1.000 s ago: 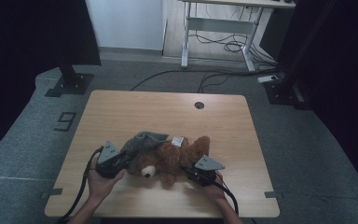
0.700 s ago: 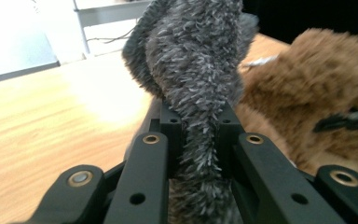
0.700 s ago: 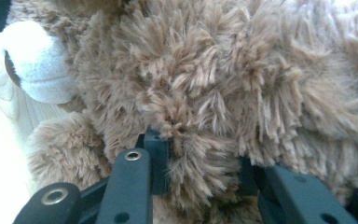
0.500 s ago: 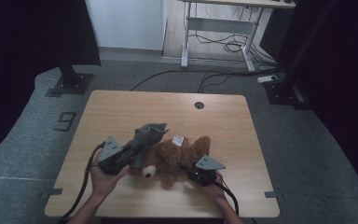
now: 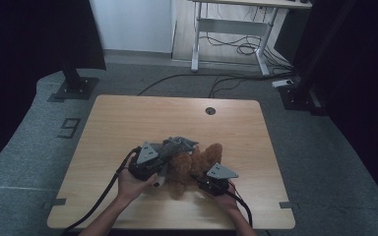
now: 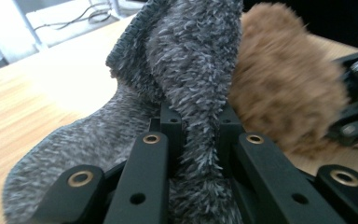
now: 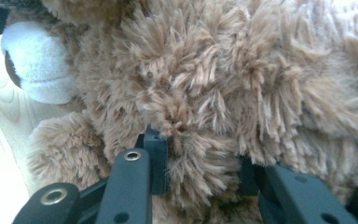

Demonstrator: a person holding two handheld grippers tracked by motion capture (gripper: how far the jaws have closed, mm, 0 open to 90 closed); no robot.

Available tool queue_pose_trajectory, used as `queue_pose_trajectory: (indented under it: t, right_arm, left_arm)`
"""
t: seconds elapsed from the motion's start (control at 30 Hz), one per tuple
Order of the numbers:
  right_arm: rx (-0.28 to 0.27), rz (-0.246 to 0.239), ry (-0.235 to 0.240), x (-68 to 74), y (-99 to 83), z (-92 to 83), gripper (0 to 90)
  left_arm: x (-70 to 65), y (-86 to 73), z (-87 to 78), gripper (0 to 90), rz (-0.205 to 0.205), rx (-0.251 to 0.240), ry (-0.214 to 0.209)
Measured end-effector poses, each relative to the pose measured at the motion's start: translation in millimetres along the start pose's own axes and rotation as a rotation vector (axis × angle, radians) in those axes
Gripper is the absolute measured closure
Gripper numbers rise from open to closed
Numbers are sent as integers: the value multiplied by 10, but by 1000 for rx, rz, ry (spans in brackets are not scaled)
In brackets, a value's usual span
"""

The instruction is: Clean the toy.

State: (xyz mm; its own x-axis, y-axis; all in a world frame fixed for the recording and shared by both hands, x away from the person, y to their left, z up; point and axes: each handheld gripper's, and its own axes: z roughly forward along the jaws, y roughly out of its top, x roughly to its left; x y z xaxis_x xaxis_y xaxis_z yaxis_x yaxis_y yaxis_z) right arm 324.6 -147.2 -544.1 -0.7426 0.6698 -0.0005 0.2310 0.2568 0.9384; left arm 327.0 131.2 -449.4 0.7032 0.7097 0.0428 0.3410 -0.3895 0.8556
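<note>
A brown teddy bear (image 5: 195, 163) lies on the wooden table (image 5: 128, 118) near its front edge. A grey fuzzy garment (image 5: 178, 145) is bunched against the bear's upper left side. My left gripper (image 5: 163, 158) is shut on a fold of this grey garment (image 6: 186, 60), and the bear (image 6: 284, 93) is just to its right. My right gripper (image 5: 200, 177) comes in from the bear's right, shut on a tuft of the bear's fur (image 7: 242, 93). The bear's white muzzle (image 7: 37, 70) is at the upper left in the right gripper view.
A round cable hole (image 5: 210, 110) sits near the table's far edge. A black stand base (image 5: 74, 88) is on the floor at the far left, and a desk frame (image 5: 229, 34) with loose cables stands behind.
My left gripper has moved right toward the bear, pulling the grey garment with it, so the garment is now bunched against the bear. The right gripper has stayed on the bear.
</note>
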Motion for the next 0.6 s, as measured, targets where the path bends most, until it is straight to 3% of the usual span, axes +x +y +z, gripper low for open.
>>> queue_pose_trajectory:
  t: [0.1,0.27,0.6]
  right_arm:
    - [-1,0,-4,6,0,2,653]
    - [-3,0,-9,7,-2,6,653]
    - [-2,5,-27,-9,-6,4,653]
  left_arm:
    - [112,-92,-50,792,-33,1,-2]
    - [242,-193,-238,792,-46,-26,41]
    - [495,-435,-571,791,-97,-16,94]
